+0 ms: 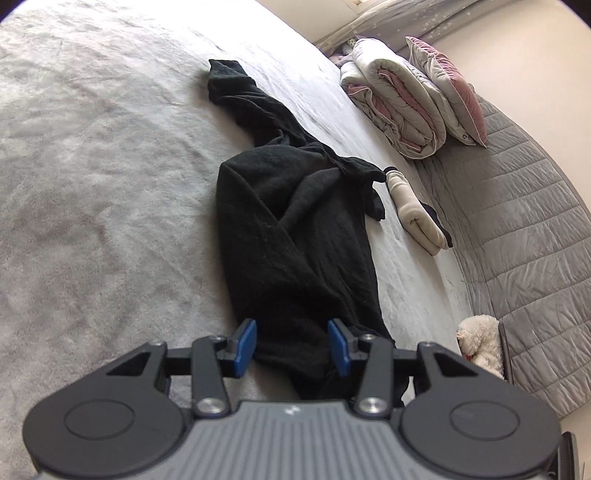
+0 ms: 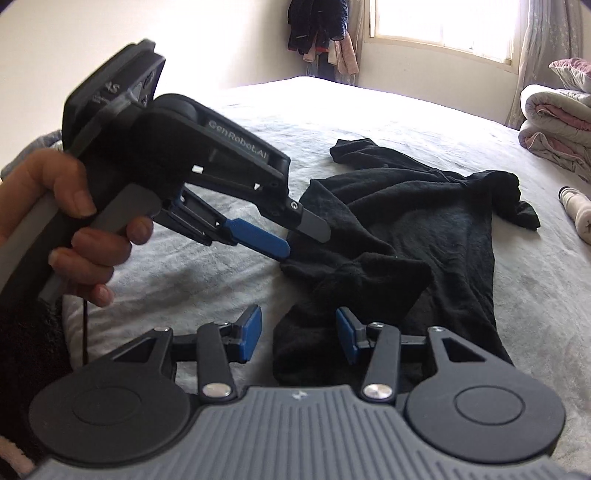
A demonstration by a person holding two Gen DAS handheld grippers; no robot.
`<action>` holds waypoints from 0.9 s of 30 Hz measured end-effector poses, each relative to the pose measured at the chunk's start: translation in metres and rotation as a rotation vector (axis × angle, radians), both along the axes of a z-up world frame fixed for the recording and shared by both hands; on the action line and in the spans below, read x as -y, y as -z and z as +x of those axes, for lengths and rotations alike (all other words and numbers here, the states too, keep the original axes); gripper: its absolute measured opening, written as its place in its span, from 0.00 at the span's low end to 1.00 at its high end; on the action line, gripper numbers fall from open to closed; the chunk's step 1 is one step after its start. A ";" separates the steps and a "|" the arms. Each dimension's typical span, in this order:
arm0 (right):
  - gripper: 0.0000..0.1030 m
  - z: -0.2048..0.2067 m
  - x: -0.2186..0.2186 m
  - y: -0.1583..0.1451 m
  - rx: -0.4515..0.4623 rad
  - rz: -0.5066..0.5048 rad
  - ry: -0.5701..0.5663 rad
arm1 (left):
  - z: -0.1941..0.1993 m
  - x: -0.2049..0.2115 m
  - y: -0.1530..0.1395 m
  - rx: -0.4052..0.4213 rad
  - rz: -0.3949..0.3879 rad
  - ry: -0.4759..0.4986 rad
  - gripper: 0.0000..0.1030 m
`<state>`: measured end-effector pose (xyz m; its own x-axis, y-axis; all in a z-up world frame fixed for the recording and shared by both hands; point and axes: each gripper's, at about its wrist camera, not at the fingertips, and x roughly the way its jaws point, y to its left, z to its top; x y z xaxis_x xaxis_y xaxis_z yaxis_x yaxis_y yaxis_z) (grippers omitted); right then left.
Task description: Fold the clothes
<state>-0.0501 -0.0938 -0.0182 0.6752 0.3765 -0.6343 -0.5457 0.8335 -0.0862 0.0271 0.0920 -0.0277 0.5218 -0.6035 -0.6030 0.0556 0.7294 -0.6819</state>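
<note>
A black garment (image 1: 295, 229) lies crumpled on the pale grey bed cover (image 1: 92, 184); it also shows in the right wrist view (image 2: 424, 229). My left gripper (image 1: 291, 345) is open, its blue pads on either side of the garment's near end. In the right wrist view the left gripper (image 2: 306, 240) is seen from the side, held in a hand, tips at the garment's edge. My right gripper (image 2: 300, 332) is open, low over the garment's near corner, with cloth between its pads.
A rolled cream garment (image 1: 417, 214) lies on the bed beyond the black one. Folded duvets (image 1: 395, 103) and a pillow (image 1: 450, 92) are stacked at the head. A white plush toy (image 1: 480, 343) sits by the quilted grey headboard (image 1: 535, 240). A window (image 2: 443, 26) is behind.
</note>
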 end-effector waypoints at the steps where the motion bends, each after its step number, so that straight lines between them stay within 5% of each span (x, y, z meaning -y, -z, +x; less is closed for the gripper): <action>1: 0.21 0.000 -0.001 0.003 0.016 -0.046 0.003 | 0.000 0.000 0.000 -0.005 0.001 -0.002 0.42; 11: 0.13 -0.001 0.069 -0.014 -0.059 0.113 0.143 | 0.003 -0.006 0.009 -0.064 -0.033 -0.027 0.42; 22: 0.08 -0.035 0.090 -0.032 0.009 0.317 0.148 | -0.017 0.022 0.034 -0.251 -0.399 0.041 0.42; 27: 0.04 -0.052 0.089 -0.034 0.016 0.303 0.116 | -0.031 0.029 0.041 -0.253 -0.404 -0.044 0.37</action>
<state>-0.1017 -0.1830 0.0161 0.7334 0.4669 -0.4941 -0.4465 0.8789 0.1679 -0.0040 0.0635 -0.0692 0.4192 -0.7964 -0.4360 -0.1732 0.4012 -0.8995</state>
